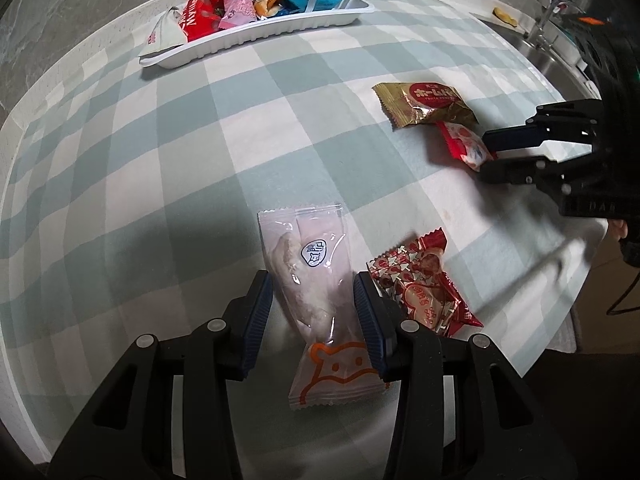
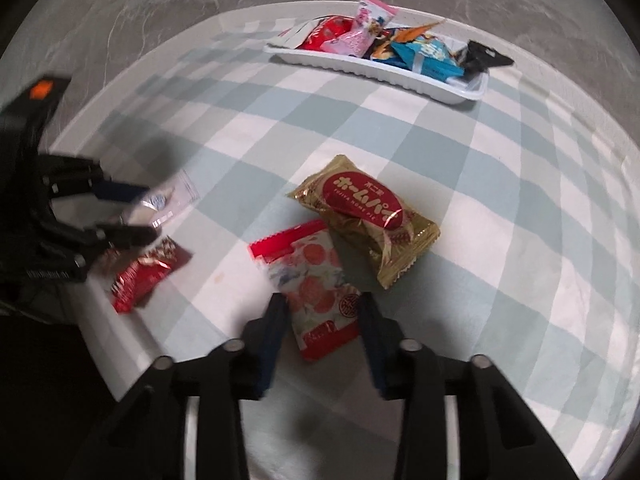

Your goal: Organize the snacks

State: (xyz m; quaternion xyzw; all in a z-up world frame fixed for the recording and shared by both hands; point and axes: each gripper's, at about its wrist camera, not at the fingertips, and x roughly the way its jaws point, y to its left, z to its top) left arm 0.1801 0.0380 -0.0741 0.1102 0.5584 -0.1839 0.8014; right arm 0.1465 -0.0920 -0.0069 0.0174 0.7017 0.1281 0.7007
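Observation:
My left gripper (image 1: pixel 314 312) is open, its jaws on either side of a clear pink snack packet (image 1: pixel 310 280) lying on the checked cloth; the packet also shows in the right wrist view (image 2: pixel 168 200). My right gripper (image 2: pixel 320 320) is open around a red-and-white peach-print packet (image 2: pixel 316 284), which also shows in the left wrist view (image 1: pixel 464 146). A gold packet (image 2: pixel 364 220) lies just beyond it. A small red patterned packet (image 1: pixel 424 284) lies right of my left gripper. A white tray (image 1: pixel 256 38) at the far side holds several snacks.
The checked cloth (image 1: pixel 160 160) covers a round table on a grey marble floor. A sink (image 1: pixel 552 52) with a tap is at the far right. The table edge is close behind both grippers.

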